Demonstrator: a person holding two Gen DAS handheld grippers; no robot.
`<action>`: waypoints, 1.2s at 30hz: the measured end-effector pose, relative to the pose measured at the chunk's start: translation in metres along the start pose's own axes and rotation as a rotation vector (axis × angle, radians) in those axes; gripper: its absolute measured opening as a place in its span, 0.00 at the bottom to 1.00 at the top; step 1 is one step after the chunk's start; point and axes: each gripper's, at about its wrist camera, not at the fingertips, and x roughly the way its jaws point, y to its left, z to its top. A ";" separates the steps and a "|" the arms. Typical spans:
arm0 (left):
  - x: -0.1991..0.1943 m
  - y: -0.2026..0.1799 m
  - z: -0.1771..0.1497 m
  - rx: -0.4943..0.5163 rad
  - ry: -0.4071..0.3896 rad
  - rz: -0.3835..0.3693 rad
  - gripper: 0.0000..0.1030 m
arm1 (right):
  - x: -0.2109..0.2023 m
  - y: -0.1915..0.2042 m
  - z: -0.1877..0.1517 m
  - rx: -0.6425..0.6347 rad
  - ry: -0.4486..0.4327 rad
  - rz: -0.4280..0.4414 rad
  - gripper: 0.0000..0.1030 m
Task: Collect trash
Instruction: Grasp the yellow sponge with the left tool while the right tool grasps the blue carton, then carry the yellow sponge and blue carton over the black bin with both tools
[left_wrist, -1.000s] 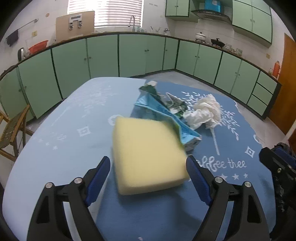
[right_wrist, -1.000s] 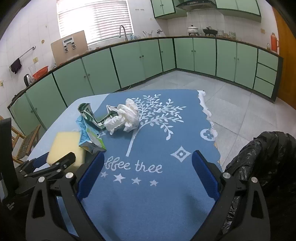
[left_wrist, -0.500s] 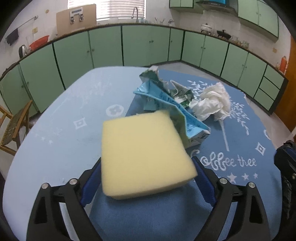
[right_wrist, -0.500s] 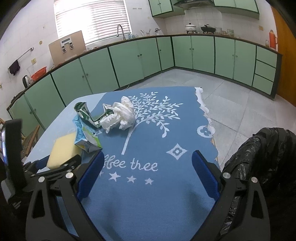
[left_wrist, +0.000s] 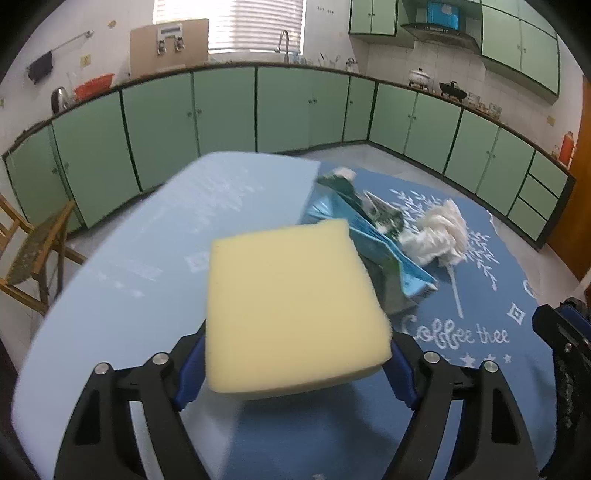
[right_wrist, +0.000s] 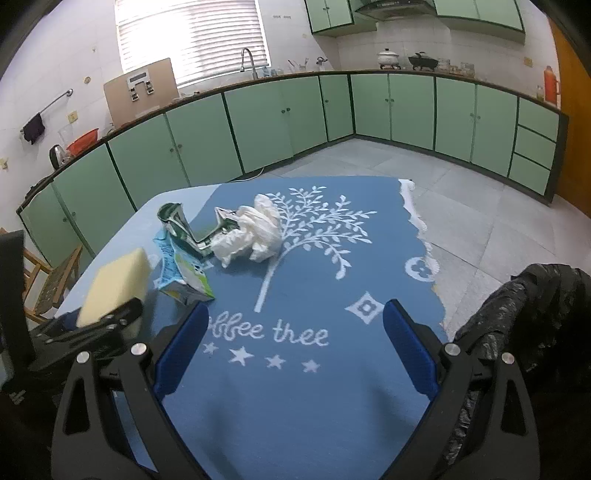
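Observation:
My left gripper (left_wrist: 295, 373) is shut on a yellow sponge (left_wrist: 291, 310) and holds it lifted above the table; both also show in the right wrist view, the sponge (right_wrist: 114, 288) at the left. Behind it lie a crushed blue carton (left_wrist: 384, 254), a crumpled green carton (right_wrist: 177, 225) and a wad of white tissue (left_wrist: 439, 236), also seen in the right wrist view (right_wrist: 251, 232). My right gripper (right_wrist: 295, 350) is open and empty over the blue cloth (right_wrist: 314, 314).
A black trash bag (right_wrist: 528, 314) hangs off the table's right edge. A wooden chair (left_wrist: 33, 251) stands to the left of the table. Green kitchen cabinets (left_wrist: 221, 110) line the walls behind.
My left gripper has closed around the sponge and lifted it off the table. The right gripper has stayed open over the cloth.

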 end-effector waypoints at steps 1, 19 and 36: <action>-0.003 0.007 0.001 0.005 -0.012 0.016 0.76 | 0.001 0.002 0.001 -0.001 -0.001 0.005 0.90; 0.003 0.089 0.017 -0.035 -0.013 0.152 0.76 | 0.063 0.105 0.025 -0.150 0.032 0.128 0.68; 0.008 0.089 0.021 -0.035 -0.017 0.131 0.77 | 0.101 0.118 0.028 -0.202 0.135 0.115 0.29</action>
